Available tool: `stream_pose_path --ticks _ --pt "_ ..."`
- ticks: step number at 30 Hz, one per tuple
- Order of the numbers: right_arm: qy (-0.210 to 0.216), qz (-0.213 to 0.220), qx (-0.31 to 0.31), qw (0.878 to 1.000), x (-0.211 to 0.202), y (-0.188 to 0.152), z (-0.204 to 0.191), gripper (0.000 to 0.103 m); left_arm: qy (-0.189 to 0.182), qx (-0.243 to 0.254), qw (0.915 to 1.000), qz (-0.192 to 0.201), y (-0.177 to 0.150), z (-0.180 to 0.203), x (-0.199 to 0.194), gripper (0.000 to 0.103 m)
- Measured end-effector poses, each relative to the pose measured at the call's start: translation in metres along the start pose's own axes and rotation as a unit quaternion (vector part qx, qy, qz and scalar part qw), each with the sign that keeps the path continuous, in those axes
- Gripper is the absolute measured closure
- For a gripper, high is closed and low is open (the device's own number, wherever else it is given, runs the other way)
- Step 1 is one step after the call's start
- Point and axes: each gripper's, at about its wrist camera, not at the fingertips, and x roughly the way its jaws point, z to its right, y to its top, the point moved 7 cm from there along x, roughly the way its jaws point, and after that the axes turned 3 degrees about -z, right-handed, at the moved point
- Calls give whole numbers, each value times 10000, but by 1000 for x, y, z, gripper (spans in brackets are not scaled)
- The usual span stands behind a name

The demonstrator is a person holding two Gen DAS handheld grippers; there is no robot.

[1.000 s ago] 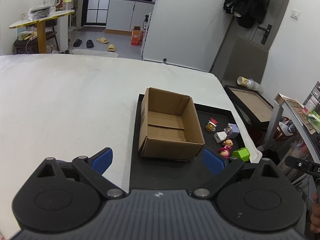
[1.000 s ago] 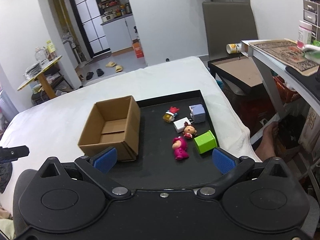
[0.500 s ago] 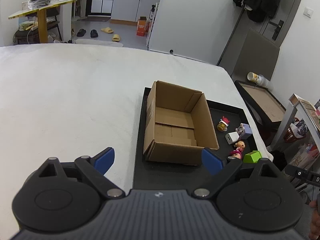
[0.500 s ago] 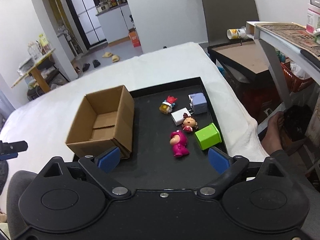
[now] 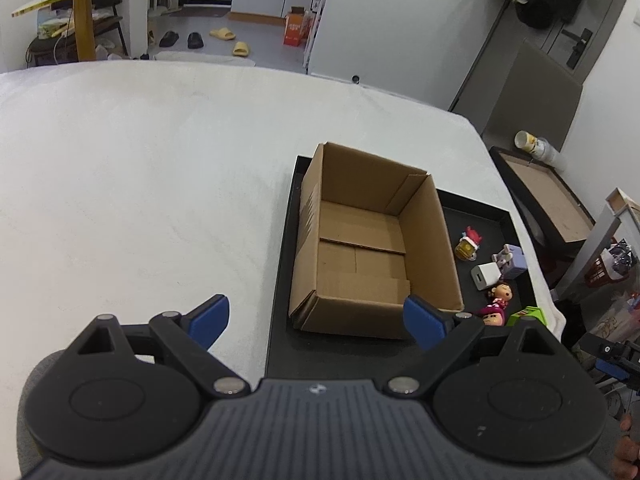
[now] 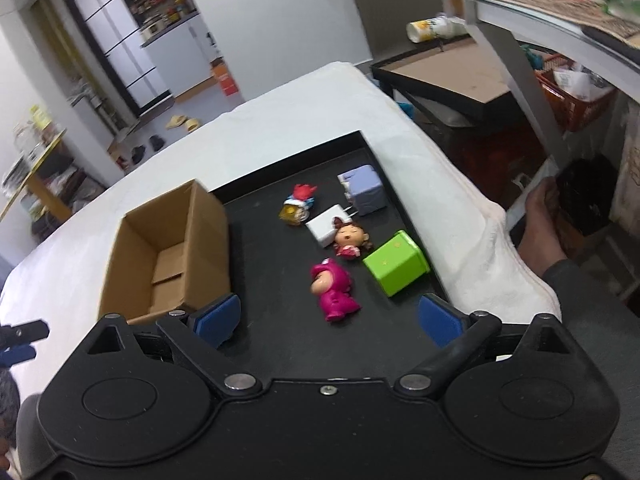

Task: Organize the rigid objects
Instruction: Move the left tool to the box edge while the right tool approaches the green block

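An empty open cardboard box (image 5: 372, 248) (image 6: 172, 248) stands on the left part of a black tray (image 5: 348, 354) (image 6: 280, 336). On the tray's right part lie a pink figure (image 6: 334, 290), a green cube (image 6: 397, 268), a small doll (image 6: 350, 238), a white charger (image 6: 325, 226), a lilac cube (image 6: 364, 190) and a red-and-yellow toy (image 6: 298, 205). My left gripper (image 5: 316, 320) is open and empty, above the box's near wall. My right gripper (image 6: 328, 318) is open and empty, just short of the pink figure.
The tray lies on a white padded surface (image 5: 140, 184). To the right stand a low black-framed table (image 6: 452, 76) with a cup (image 6: 424, 28) and a shelf (image 6: 540, 8). A person's foot (image 6: 538, 228) is beside the surface's right edge.
Both grippers have moved forward and lower toward the tray. The right view has closed in on the toys and the left on the box. Both stay open.
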Motion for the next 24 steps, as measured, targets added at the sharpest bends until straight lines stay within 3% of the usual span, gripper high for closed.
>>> stream_pose_path --ticks 6,12,17,24 --pt "-28 20 301 9995 15 3 12 0 98 -52 9997 -196 3 -2 21 9" --pt "-375 -218 -5 9991 35 8 19 0 180 -37 9993 -337 9 -3 41 9" --pt "-112 -226 -66 9997 48 12 17 0 236 -37 9986 -462 13 -3 57 9" --pt "-133 -391 44 9991 68 12 26 0 304 5 9977 -599 16 -1 78 9"
